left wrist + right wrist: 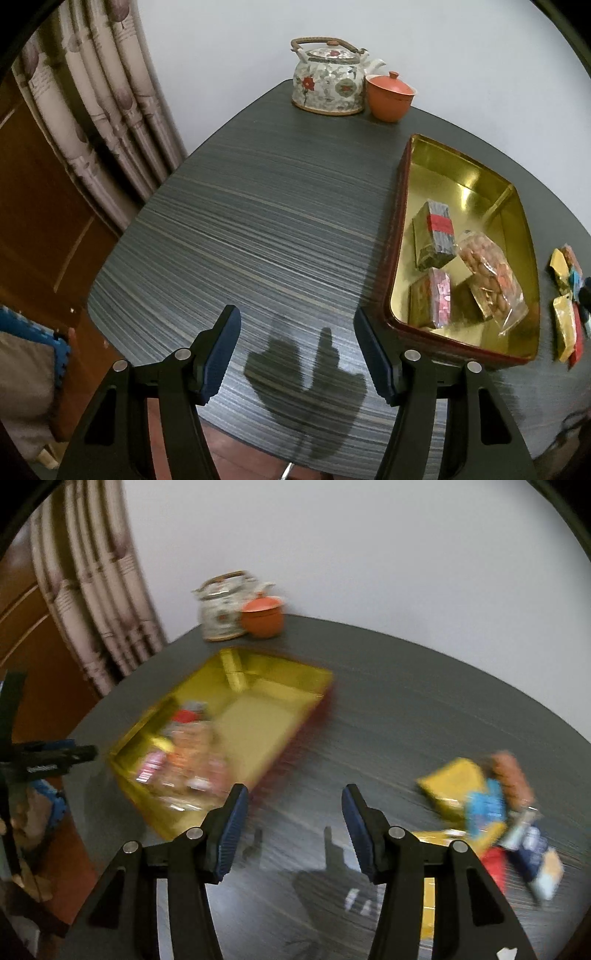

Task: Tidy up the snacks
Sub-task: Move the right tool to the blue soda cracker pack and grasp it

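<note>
Both grippers — left gripper (295,345), right gripper (291,825) — gape, clutching nothing. Snack packets (476,273) sit inside the gold tin (424,158); loose snack pile (491,812) beside it — blurred, labels unreadable.

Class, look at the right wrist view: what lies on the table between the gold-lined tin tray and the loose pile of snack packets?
Only bare dark striped tabletop separates gold-lined tin tray from snack packets, seen in right wrist view.
</note>
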